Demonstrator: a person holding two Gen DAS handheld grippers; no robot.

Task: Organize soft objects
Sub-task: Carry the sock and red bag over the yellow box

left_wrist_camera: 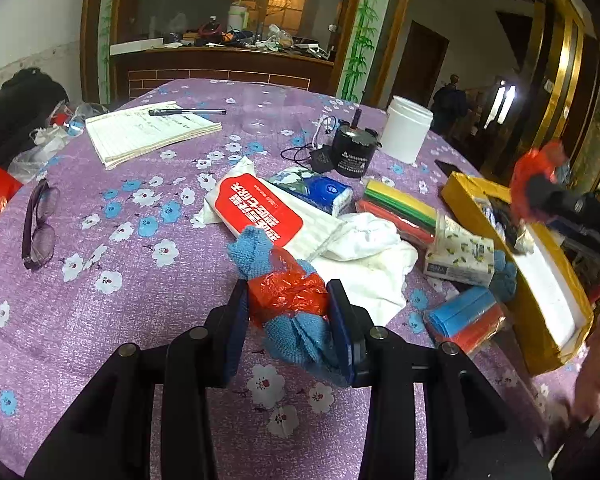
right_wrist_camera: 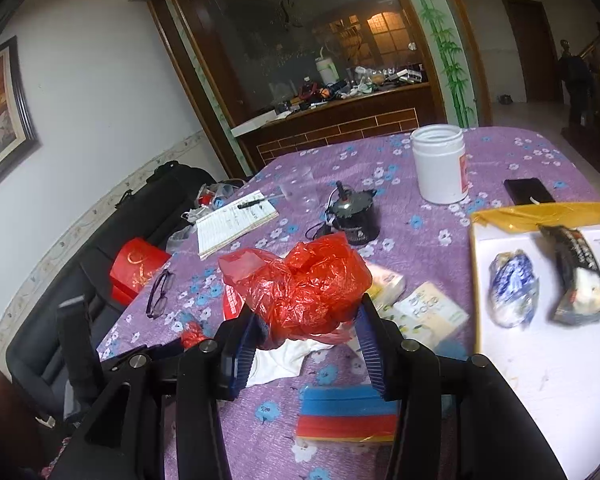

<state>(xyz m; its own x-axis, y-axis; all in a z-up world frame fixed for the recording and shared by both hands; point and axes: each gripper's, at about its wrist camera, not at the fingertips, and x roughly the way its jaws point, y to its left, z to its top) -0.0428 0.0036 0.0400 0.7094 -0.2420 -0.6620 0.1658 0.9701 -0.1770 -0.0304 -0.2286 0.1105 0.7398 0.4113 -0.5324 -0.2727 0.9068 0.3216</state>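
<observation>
The left gripper [left_wrist_camera: 288,312], low in the middle of the left wrist view, is squeezed onto a bundle: a fuzzy blue knitted cloth [left_wrist_camera: 296,332] with a scrap of thin red plastic [left_wrist_camera: 288,294] on top of it. The right gripper [right_wrist_camera: 308,332], low in the middle of the right wrist view, pinches a big crinkly red plastic bag [right_wrist_camera: 300,284] by its bottom edge.

Things could go wrong. I think the thin bag may slip out, because plastic is slippery and only a little of it sits between the jaws. The blue cloth hangs loose below the left jaws, so it may drag over the white crumpled cloth [left_wrist_camera: 364,248] just behind it and pull it along. The scrap of red plastic may flutter away.

The yellow box with a white inside [right_wrist_camera: 540,360], at the right of the right wrist view, already holds two small packets. It looks like the place for soft things, and the bag is not over it yet.

The table has a purple cloth with blue and white flowers [left_wrist_camera: 100,320]. Near the middle lie a long white tissue pack with a red label [left_wrist_camera: 268,208] and a striped stack of coloured sponge sheets [left_wrist_camera: 400,204]. Farther back are a lined notepad with a pen [left_wrist_camera: 148,132] and a white plastic jar [left_wrist_camera: 406,128]. Behind the table stands a brown wooden counter full of clutter [left_wrist_camera: 220,60].
</observation>
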